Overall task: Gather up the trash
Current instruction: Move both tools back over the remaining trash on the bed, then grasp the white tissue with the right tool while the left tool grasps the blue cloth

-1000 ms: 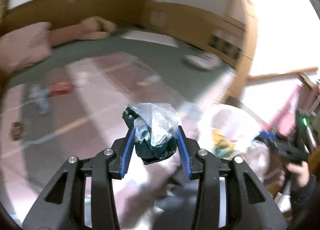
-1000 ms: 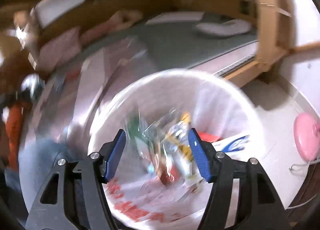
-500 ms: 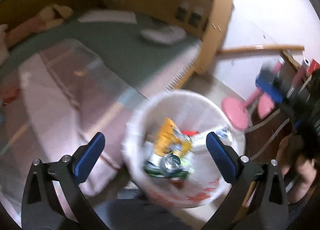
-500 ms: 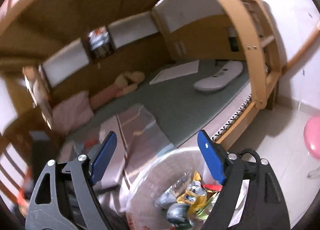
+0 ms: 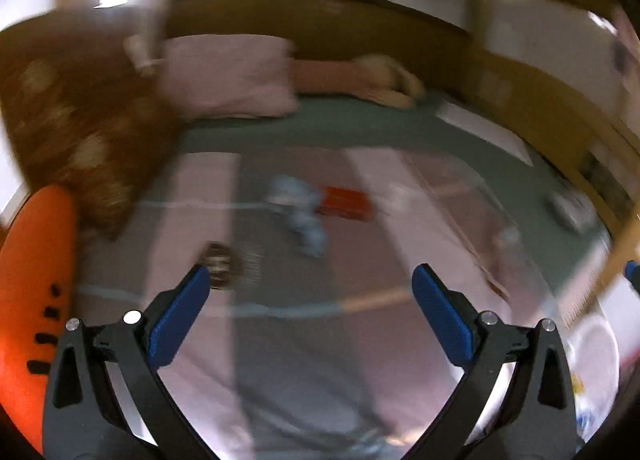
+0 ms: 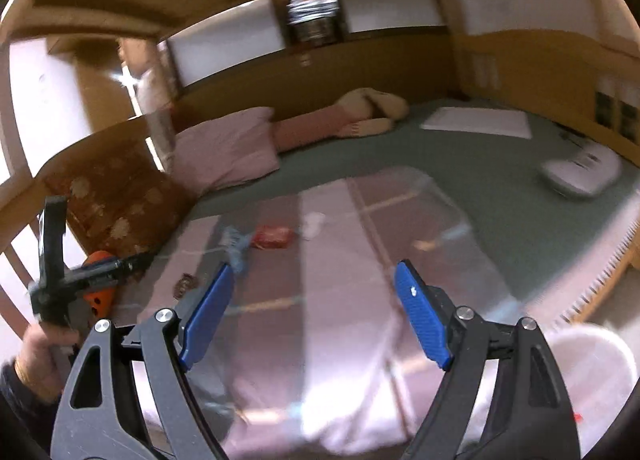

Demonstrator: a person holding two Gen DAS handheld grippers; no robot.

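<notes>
1. The white bin (image 5: 592, 372) is cut off by the left wrist view's right edge; its contents blur into yellow specks.
2. The pale blue scrap (image 5: 300, 215) beside the red wrapper (image 5: 344, 203) on the bed is smeared beyond telling.
3. The small dark round thing (image 5: 219, 266) is too blurred to name.
4. The orange object (image 5: 36, 300) runs off the left edge.

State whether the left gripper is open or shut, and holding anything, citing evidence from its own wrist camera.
Open and empty: the left gripper has its blue pads spread wide, with only the blanket visible between them.
</notes>
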